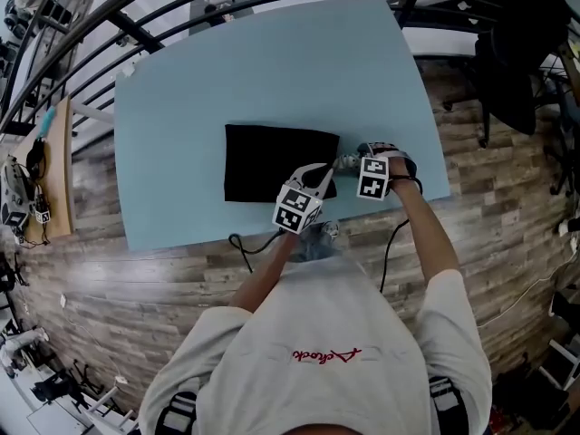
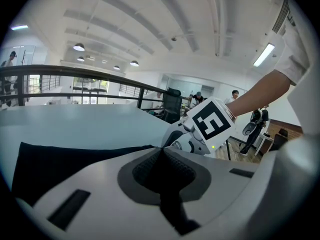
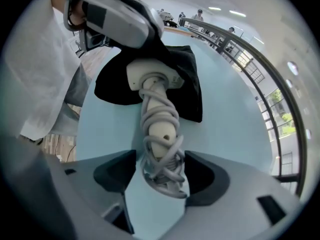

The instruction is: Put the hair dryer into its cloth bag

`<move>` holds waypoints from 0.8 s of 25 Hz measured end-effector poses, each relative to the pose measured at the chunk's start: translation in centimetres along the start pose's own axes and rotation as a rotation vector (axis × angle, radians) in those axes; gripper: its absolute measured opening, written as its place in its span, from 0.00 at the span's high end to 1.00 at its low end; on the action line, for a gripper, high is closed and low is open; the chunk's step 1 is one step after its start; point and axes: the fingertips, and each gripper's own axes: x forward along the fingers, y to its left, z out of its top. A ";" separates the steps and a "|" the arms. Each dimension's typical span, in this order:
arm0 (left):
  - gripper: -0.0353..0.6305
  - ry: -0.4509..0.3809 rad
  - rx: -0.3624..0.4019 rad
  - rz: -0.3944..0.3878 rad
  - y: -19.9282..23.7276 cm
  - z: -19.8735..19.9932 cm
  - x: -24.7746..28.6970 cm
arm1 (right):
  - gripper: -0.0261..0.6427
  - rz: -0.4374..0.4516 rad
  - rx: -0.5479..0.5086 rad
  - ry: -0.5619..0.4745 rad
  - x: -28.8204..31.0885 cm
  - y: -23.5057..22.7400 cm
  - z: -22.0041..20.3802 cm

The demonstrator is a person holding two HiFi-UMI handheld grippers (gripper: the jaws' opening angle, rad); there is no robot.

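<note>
Hair dryer: lies on the light blue worktop at the right end of the cloth bag. Its head is at the bag's mouth and its handle points away from the bag.
Feel: looks like a hard, smooth plastic shell, so probably stiff and a little slippery, with most of the weight in the head. It should take a short push or slide without harm.
Cord: wound in loose pale loops round the handle. It looks springy, and a loop could slip off or unwind.
Where to hold: the handle, squarely over the coils. They should give some grip and keep the bundle together, and a hold there lets the head go into the bag first.
Cloth bag: black, soft and limp, lying flat on the worktop. The mouth will likely not stay open unless it is held up.
Left gripper: its fingers are closed together on the bag's edge by the mouth, lifting the cloth there.
Right gripper: its fingers stand wide on either side of the cord-wrapped handle and do not appear clamped on it.
Around: a thin black cable trails off the near edge of the worktop. An office chair and a dark railing are well apart from the work.
In the way: nothing else lies on the worktop between the dryer and the bag. The likely snags are the bag's slack hem and a stray loop of cord.
</note>
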 end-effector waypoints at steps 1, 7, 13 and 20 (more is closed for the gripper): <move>0.92 0.003 -0.001 0.001 0.0 0.0 0.0 | 0.49 0.004 0.002 0.000 0.0 0.0 -0.1; 0.92 0.001 0.004 0.010 0.5 0.0 -0.5 | 0.58 -0.002 0.063 -0.014 -0.1 -0.2 0.1; 0.92 -0.010 0.012 0.010 1.0 0.2 -1.4 | 0.61 -0.026 0.089 -0.060 -2.3 0.2 1.2; 0.92 -0.019 0.013 -0.006 0.6 0.2 -2.4 | 0.61 -0.069 0.064 -0.078 -5.2 0.6 3.3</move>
